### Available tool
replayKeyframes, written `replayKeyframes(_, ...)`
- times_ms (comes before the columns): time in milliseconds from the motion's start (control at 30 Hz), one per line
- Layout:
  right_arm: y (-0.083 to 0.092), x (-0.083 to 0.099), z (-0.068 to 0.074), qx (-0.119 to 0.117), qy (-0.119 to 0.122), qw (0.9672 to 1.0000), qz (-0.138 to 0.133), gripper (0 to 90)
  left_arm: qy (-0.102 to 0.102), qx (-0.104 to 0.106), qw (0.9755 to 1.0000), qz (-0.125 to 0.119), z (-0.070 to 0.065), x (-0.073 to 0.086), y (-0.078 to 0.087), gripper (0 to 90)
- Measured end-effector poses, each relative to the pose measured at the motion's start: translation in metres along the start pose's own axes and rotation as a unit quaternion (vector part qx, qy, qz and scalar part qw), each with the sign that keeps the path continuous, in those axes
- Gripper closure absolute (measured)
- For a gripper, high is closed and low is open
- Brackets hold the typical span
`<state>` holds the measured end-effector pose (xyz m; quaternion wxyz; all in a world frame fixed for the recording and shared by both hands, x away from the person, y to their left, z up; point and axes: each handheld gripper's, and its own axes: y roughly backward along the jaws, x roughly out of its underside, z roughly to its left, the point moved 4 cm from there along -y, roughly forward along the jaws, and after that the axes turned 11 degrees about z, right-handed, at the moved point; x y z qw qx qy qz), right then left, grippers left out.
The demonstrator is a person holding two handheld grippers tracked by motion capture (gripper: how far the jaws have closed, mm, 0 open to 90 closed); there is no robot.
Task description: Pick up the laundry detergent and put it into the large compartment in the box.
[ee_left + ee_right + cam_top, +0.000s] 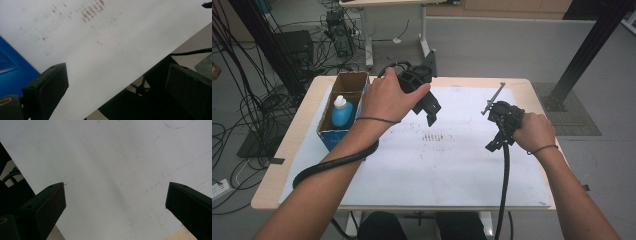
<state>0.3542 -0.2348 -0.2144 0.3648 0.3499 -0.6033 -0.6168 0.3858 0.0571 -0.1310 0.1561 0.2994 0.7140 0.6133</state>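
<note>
I see a wooden table (532,87) bearing a white sheet (452,170) and, at its left edge, a cardboard box (343,85).

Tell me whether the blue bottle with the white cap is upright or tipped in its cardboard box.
Upright: the blue bottle with the white cap stands inside the open cardboard box, cap pointing up.

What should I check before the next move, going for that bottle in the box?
1. Left tool open: ok, jaws wide apart.
2. Right tool open: ok, nothing between its jaws.
3. Blue bottle upright in the cardboard box: ok.
4. White sheet bare beneath both tools: ok, only faint stains.
5. Left cable slack: ok, draped under the forearm.
6. Cap tight: cannot tell.
</note>
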Motion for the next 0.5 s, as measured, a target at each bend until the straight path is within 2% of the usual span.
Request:
replayKeyframes(100, 0.000, 0.000, 0.000, 0.000, 0.001, 1.0000, -0.001, 2.9, -0.006, 0.000, 1.0000, 0.003, -0.002, -0.002, -0.002, 4.6)
replayKeyframes(500, -0.002, 0.000, 0.001, -0.001, 0.001, 1.0000, -0.003, 2.9, -0.005, 0.006, 1.0000, 0.005, -0.002, -0.004, -0.011, 4.6)
